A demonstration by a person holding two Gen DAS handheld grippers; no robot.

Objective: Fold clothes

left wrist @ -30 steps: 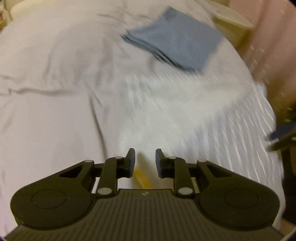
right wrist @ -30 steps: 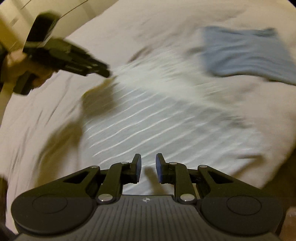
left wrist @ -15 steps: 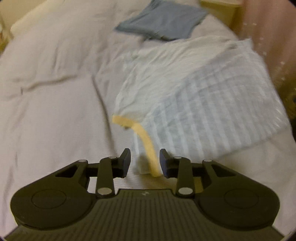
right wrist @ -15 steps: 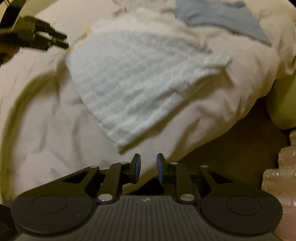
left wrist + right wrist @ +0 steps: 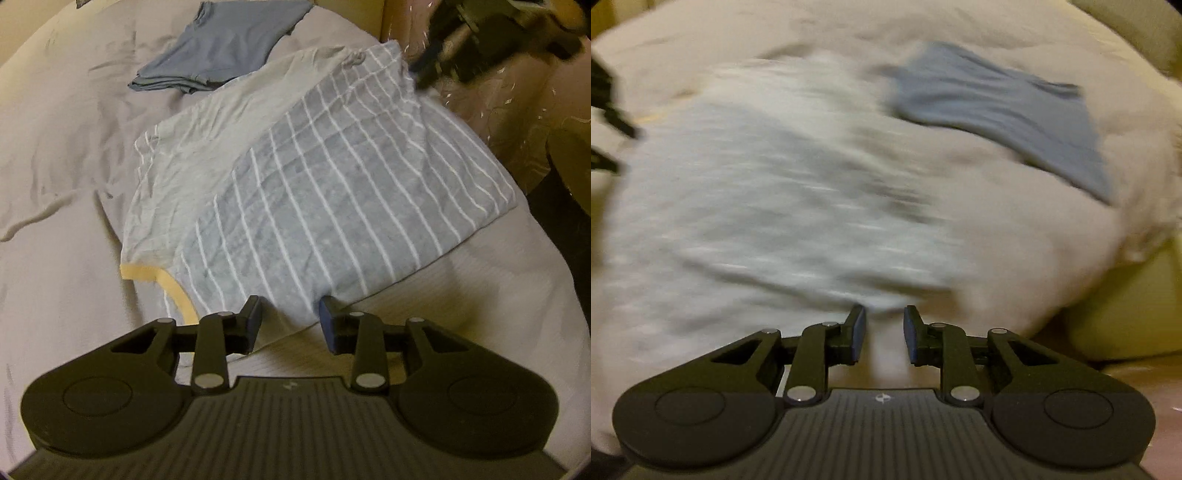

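A pale blue shirt with thin white stripes (image 5: 325, 192) lies folded over on the white bed sheet (image 5: 66, 236); its yellow collar band (image 5: 173, 291) shows at the near left. My left gripper (image 5: 290, 319) is open, its fingers on either side of the shirt's near corner. In the left wrist view my right gripper (image 5: 424, 74) is blurred at the shirt's far right corner. The right wrist view is motion-blurred: my right gripper (image 5: 884, 338) stands open at the edge of the striped shirt (image 5: 750, 206).
A folded grey-blue garment (image 5: 221, 48) lies farther back on the bed; it also shows as the grey-blue garment (image 5: 1008, 114) in the right wrist view. The bed edge drops off at the right, by a pinkish curtain (image 5: 517, 96) and a yellow-green object (image 5: 1126, 314).
Both grippers have pulled back to the shirt's edges and opened wider. The left now straddles the near corner; the right has swung back over the shirt.
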